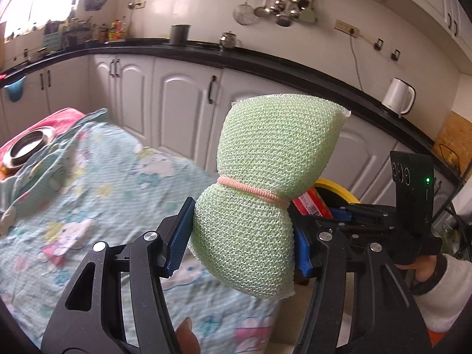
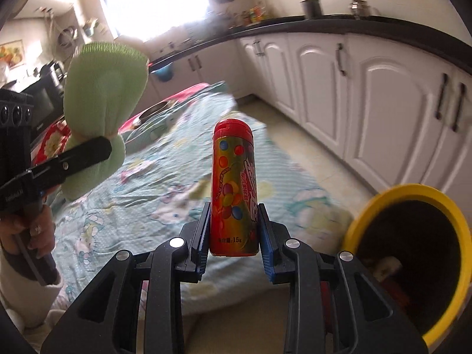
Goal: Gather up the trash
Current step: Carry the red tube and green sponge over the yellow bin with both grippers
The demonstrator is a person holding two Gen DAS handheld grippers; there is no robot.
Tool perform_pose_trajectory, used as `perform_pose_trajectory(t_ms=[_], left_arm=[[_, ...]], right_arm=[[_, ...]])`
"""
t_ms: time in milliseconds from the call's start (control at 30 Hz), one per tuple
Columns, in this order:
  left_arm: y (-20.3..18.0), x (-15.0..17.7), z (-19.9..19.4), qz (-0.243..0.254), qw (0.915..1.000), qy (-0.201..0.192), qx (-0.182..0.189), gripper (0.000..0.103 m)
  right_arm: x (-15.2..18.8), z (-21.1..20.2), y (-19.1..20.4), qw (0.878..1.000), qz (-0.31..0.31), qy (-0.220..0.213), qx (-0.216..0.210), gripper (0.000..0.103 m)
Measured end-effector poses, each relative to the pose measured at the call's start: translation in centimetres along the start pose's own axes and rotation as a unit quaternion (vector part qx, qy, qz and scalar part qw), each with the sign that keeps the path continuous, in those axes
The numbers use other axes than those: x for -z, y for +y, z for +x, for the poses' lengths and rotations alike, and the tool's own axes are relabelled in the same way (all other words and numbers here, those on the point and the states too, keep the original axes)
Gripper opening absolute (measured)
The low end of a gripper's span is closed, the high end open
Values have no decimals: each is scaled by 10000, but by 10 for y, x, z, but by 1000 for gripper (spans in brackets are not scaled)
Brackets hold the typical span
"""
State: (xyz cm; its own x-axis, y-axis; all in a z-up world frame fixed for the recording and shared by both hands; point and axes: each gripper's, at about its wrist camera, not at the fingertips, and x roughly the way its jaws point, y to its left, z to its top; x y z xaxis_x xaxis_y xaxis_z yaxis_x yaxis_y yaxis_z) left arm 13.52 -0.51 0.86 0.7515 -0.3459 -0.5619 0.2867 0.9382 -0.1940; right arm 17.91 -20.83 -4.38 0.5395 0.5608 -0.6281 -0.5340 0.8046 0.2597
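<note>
My left gripper [image 1: 240, 233] clamps a green mesh sponge [image 1: 265, 188]; my right gripper [image 2: 234, 230] pinches an upright red candy tube [image 2: 233, 188], yellow-rimmed bin [image 2: 413, 253] near right.

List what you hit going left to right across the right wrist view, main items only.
Left gripper shut on the green mesh sponge → candy tube upright in the right gripper → yellow-rimmed bin at the lower right. The patterned cloth runs behind the first two.
</note>
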Motion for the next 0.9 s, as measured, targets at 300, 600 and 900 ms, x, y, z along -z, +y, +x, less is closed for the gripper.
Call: perform_pose_trajectory(t_ms=[300,600,900], left_arm=[[-41,-6,19,245,9994,72,249,50],[-79,-6,39,470,9978,157,446,50],[-119,-6,64,737,9947,273,669,51]], right_arm=[[17,-42,-43,9975,484,-345,391,28],[34,-67,-73,9915,942,-563,693,28],[55,-89,-106,9816,1368,-716,1125,28]])
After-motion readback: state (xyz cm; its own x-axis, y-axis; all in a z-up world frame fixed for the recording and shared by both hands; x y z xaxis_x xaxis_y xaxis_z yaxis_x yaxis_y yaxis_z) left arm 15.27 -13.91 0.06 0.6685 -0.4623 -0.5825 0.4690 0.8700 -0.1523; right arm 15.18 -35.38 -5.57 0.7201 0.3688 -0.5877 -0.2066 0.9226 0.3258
